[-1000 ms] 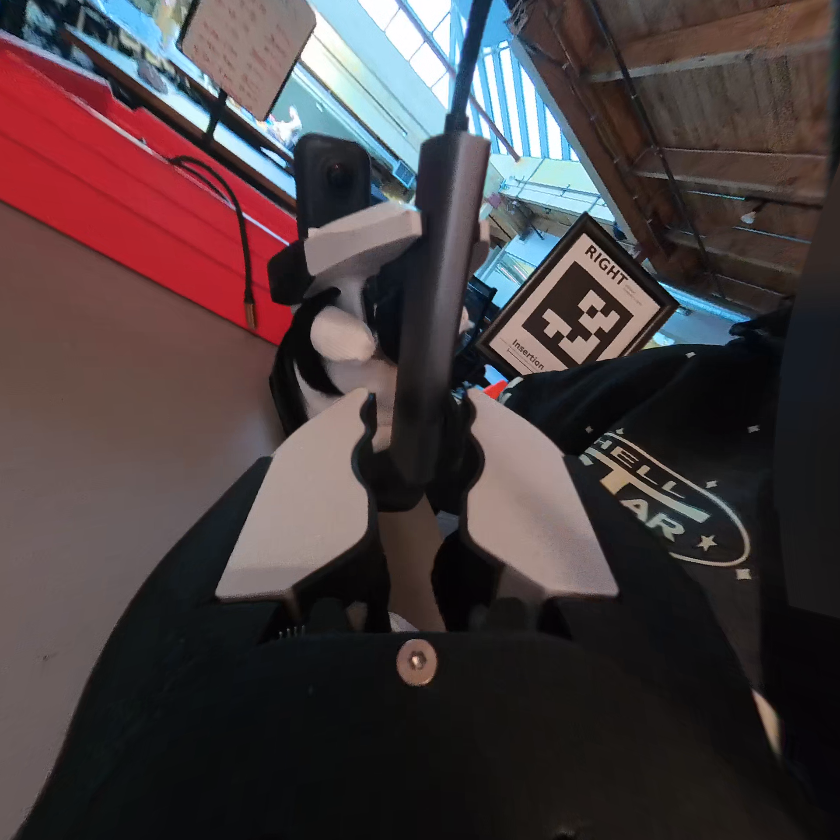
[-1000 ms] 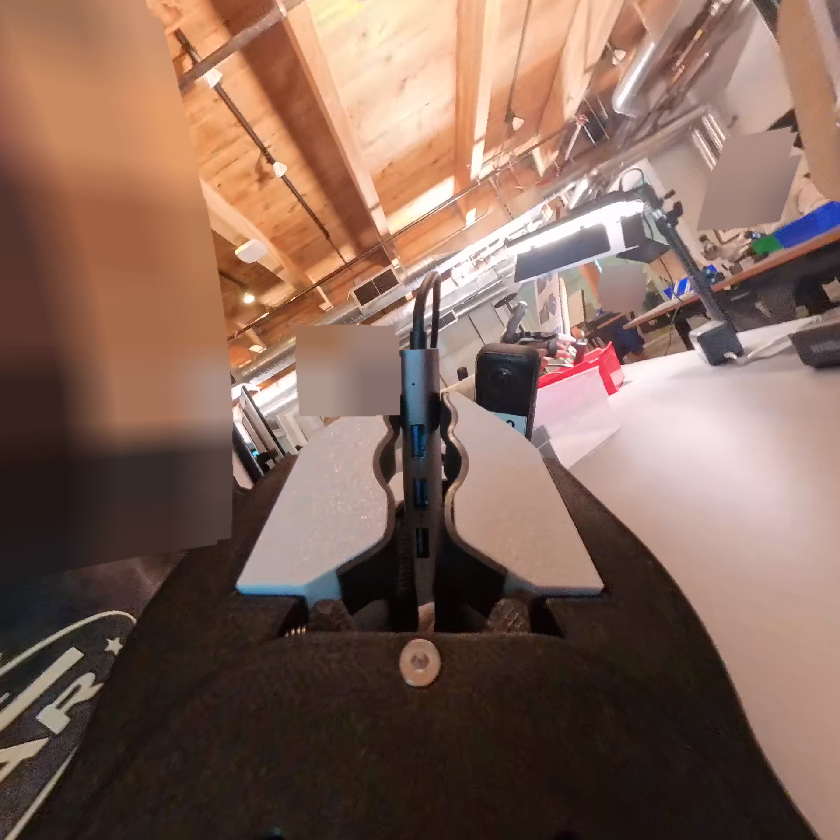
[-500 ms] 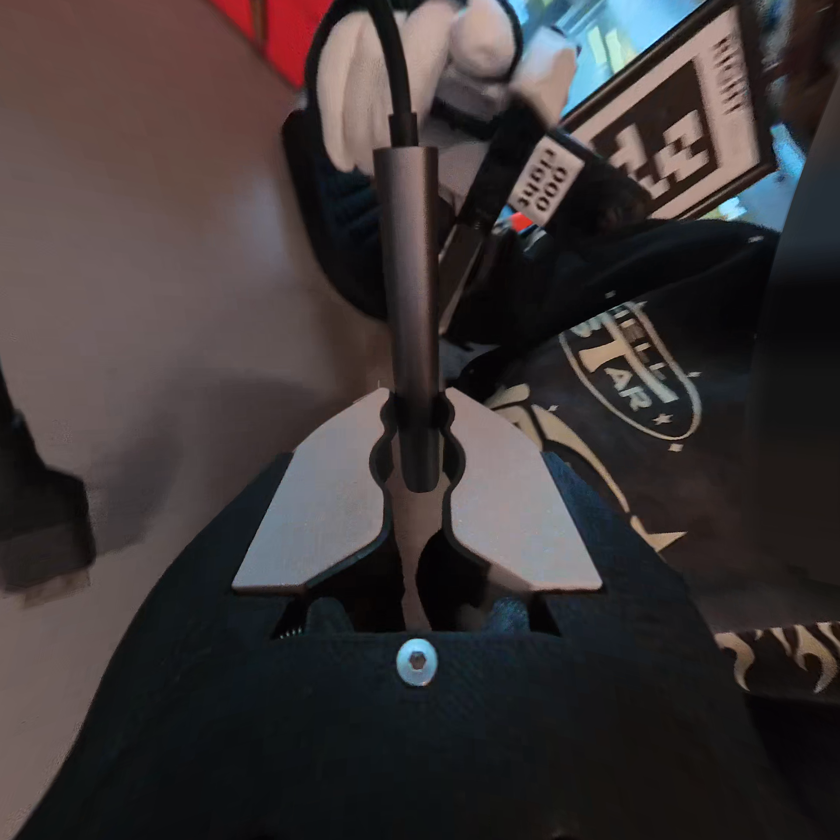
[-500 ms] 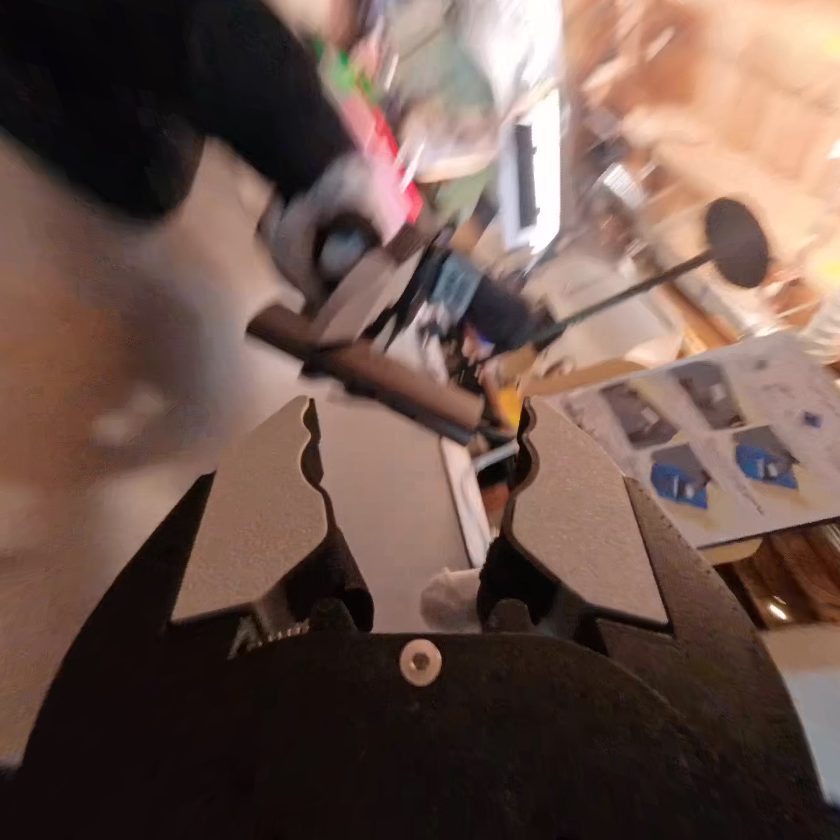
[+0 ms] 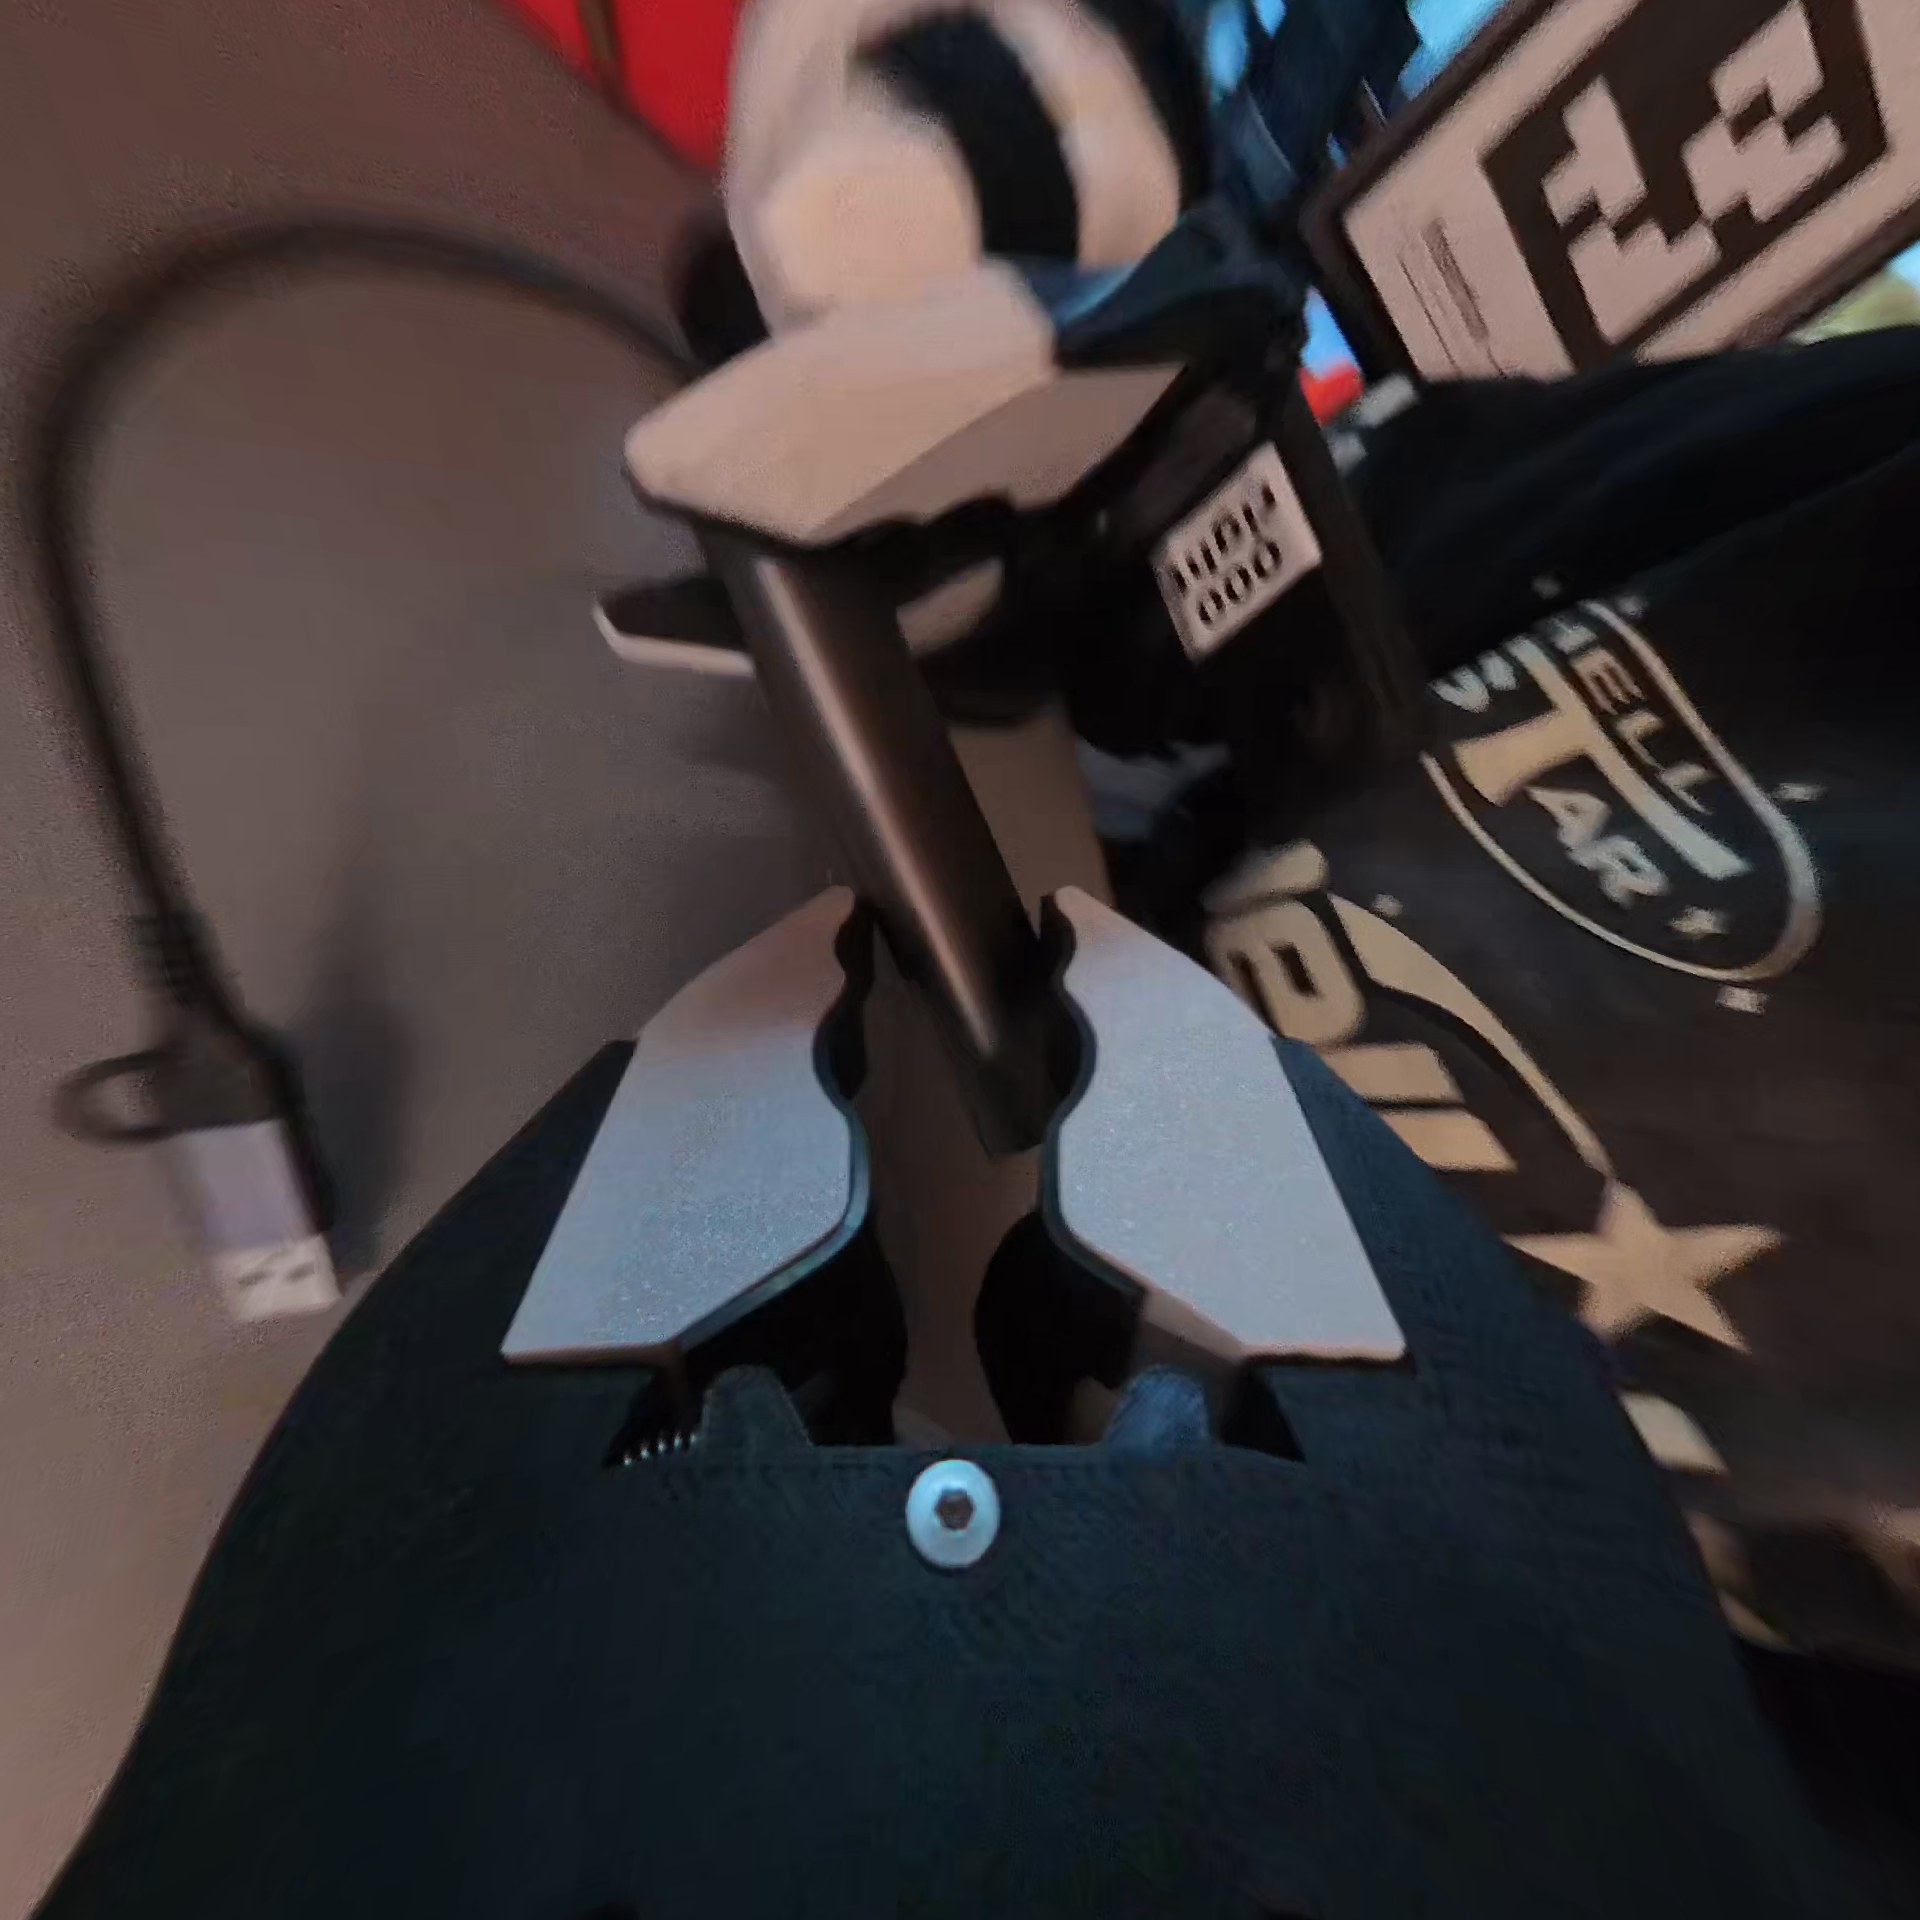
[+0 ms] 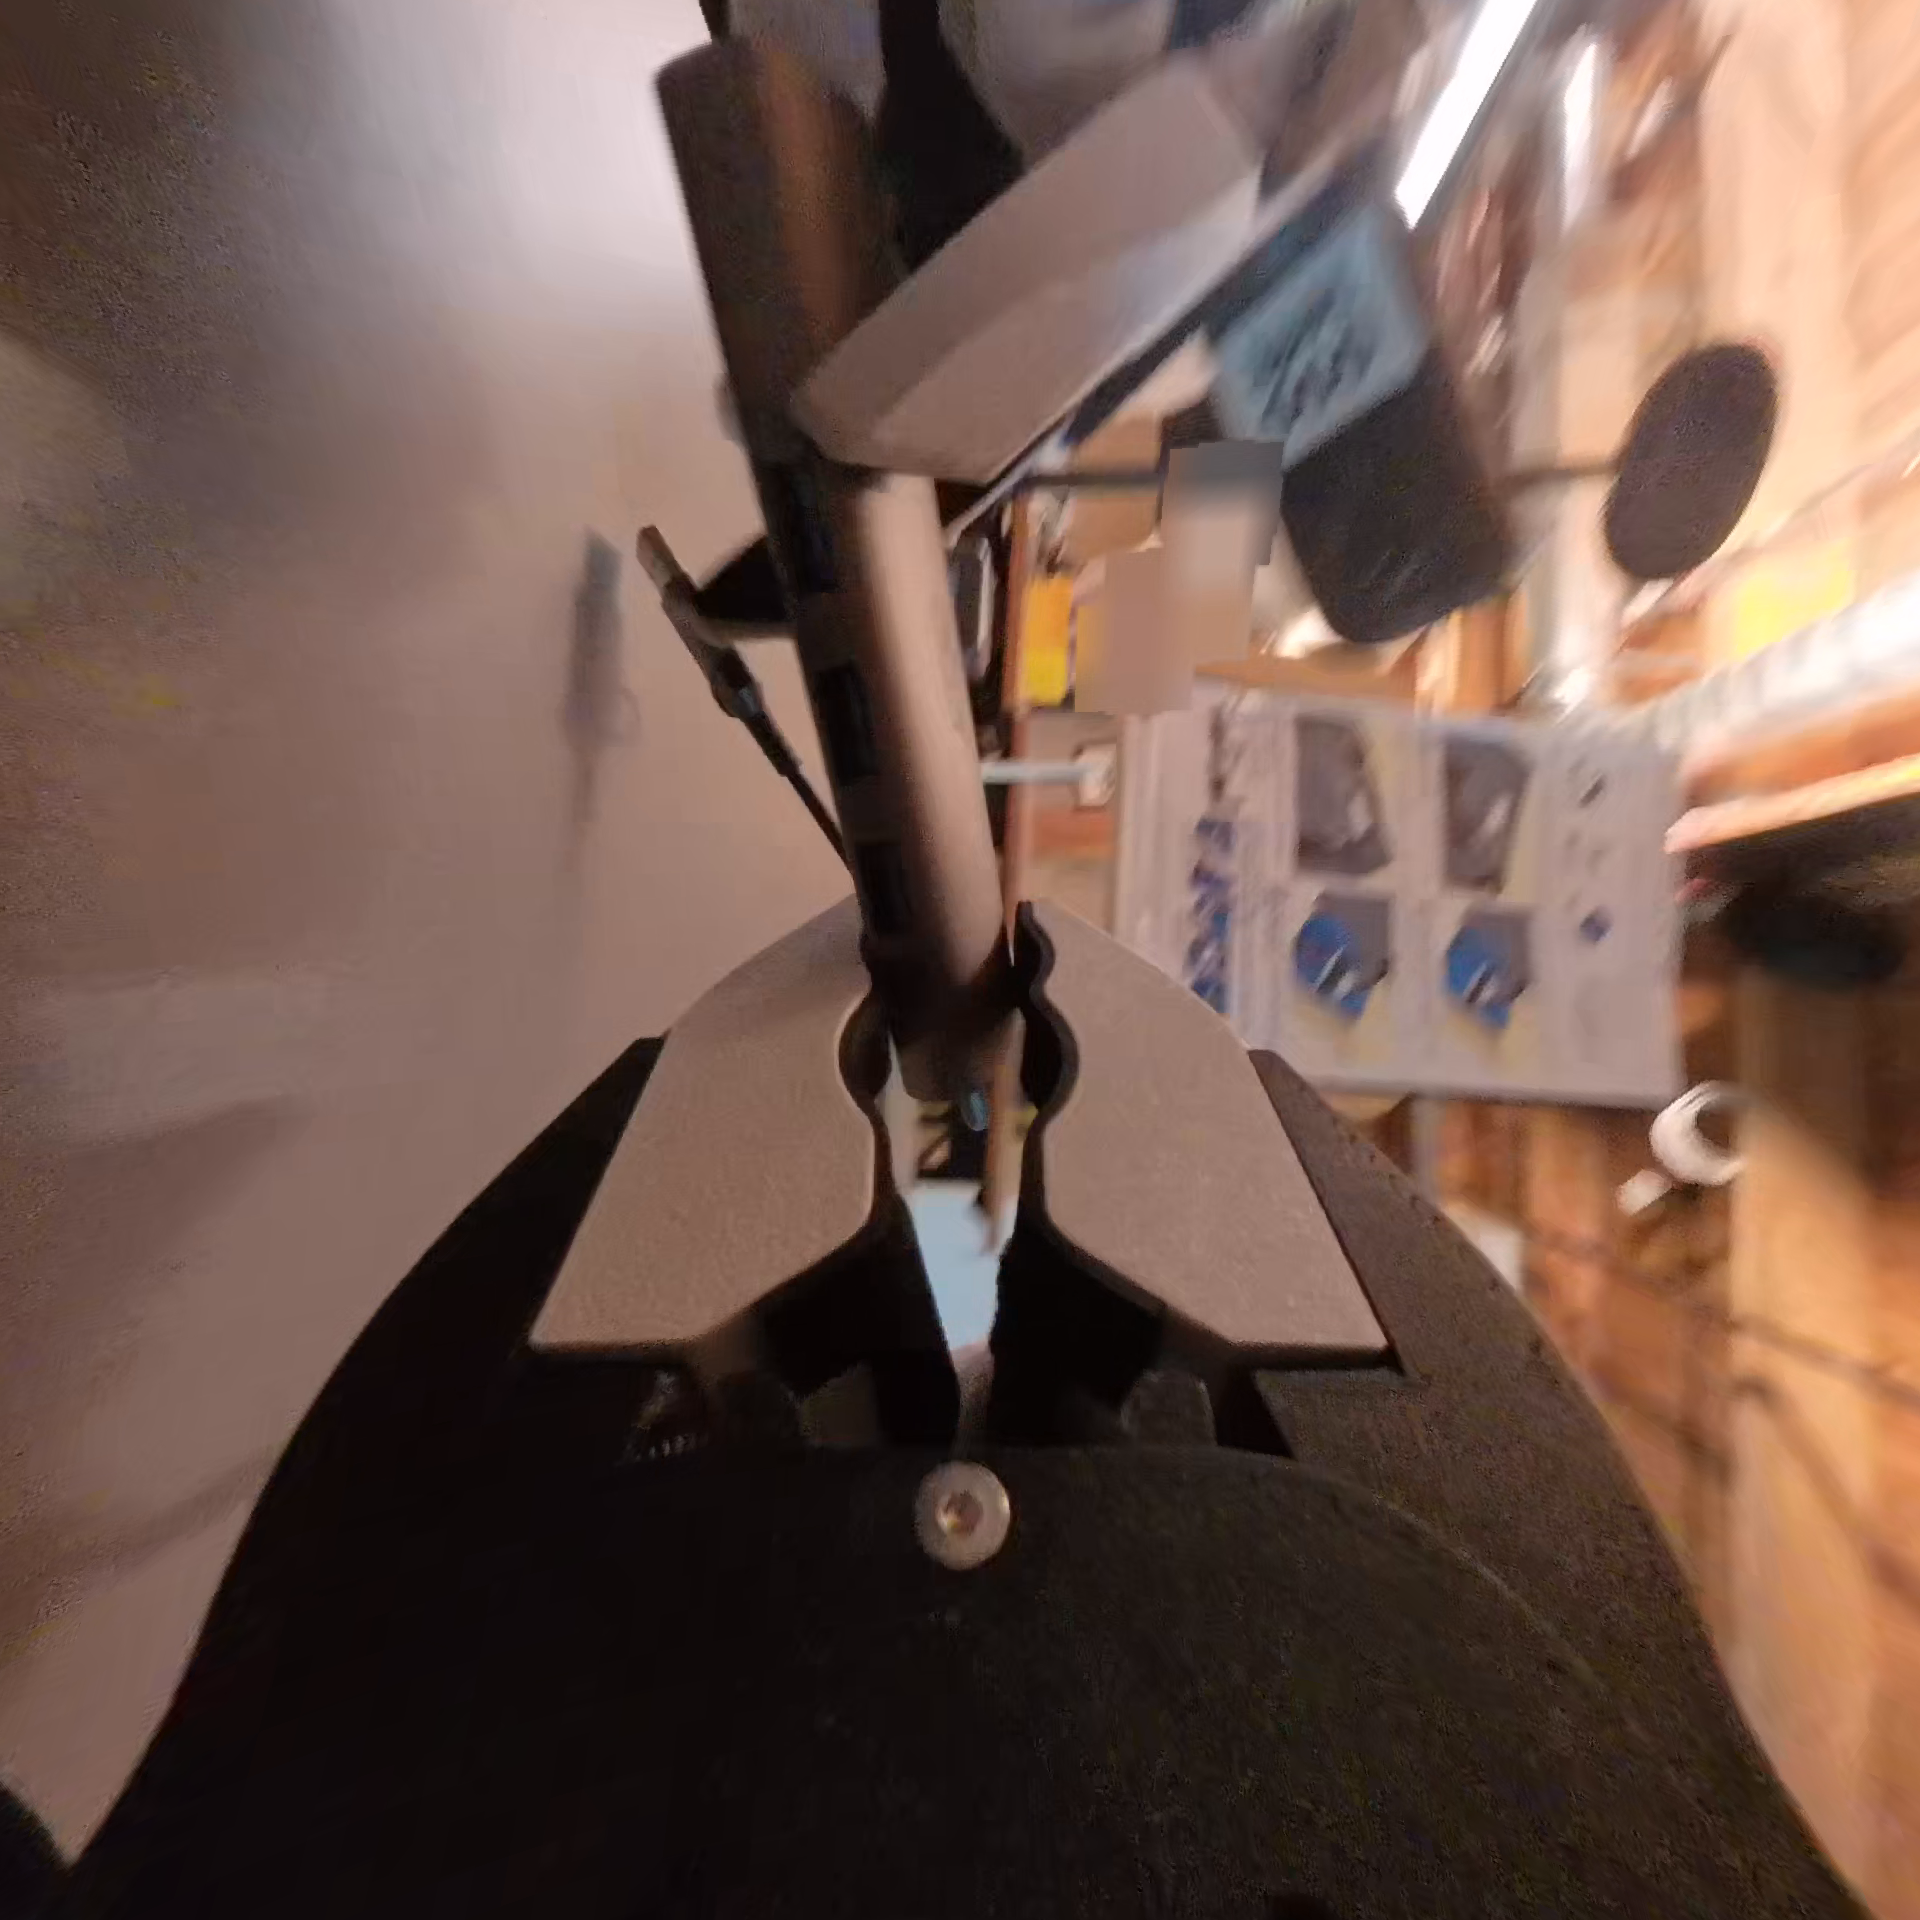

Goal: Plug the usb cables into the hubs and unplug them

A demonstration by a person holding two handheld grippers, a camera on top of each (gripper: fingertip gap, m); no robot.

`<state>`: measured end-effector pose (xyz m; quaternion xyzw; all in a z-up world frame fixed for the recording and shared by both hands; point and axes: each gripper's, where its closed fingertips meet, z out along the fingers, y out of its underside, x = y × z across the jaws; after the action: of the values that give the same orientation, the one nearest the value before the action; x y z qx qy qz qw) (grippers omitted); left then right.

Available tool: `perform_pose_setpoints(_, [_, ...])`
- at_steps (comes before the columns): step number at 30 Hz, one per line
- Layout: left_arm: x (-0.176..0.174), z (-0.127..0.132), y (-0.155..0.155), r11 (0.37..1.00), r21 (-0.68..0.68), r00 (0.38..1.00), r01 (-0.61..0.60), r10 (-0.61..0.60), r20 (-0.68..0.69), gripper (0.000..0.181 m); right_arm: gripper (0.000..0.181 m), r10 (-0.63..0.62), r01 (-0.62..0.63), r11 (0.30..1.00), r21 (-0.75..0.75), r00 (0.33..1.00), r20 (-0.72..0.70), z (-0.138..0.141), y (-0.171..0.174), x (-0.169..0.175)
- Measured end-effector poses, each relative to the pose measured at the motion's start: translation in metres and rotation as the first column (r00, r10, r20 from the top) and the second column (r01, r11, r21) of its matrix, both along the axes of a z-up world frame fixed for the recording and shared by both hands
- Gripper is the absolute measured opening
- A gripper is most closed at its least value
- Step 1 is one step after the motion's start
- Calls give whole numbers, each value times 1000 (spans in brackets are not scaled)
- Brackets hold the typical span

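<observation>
Both our claws, left [image 5: 951, 1023] and right [image 6: 951, 1023], pinch opposite ends of one grey hub [image 5: 883, 821] above the table [image 5: 364, 623], apparently passing it between them, while a loose USB cable [image 5: 249, 1195] waits near the table's left edge.

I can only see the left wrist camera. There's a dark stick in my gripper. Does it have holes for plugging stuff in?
Observer: Yes. The right wrist view shows blue ports in a row down one side of the hub.
Operator: Is anything plugged into them?
Observer: No, the ports that show look empty. A loose plug lies beyond the hub, not in any port.
Operator: Is the other gripper really holding it?
Observer: Yes. Seen up close, the right gripper is shut on the hub's end, and the hub leans to one side between its fingers.
</observation>
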<state>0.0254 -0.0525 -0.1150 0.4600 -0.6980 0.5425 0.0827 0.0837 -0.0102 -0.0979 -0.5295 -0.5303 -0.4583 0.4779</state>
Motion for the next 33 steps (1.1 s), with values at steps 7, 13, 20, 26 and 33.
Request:
perform_pose_setpoints(7, [40,37,44,817,383,797,-431,146,586,78,17,-263,240,961,-136,948,-180,-11,7,41])
perform_pose_setpoints(13, [41,-2,32,836,449,902,-315,117,416,38,16,-185,170,981,-95,966,-180,-4,6,25])
perform_pose_setpoints(20, [34,-4,34,796,542,893,-269,-5,451,36,31,-15,-223,938,-267,740,-672,-10,-7,-7])
perform_pose_setpoints(26, [31,-6,24,688,681,834,-250,-204,513,36,46,-126,-557,784,-276,292,-948,6,-25,-27])
perform_pose_setpoints(33, [34,1,21,747,611,837,-262,-139,529,38,33,-223,-537,743,-400,364,-904,-13,-28,-27])
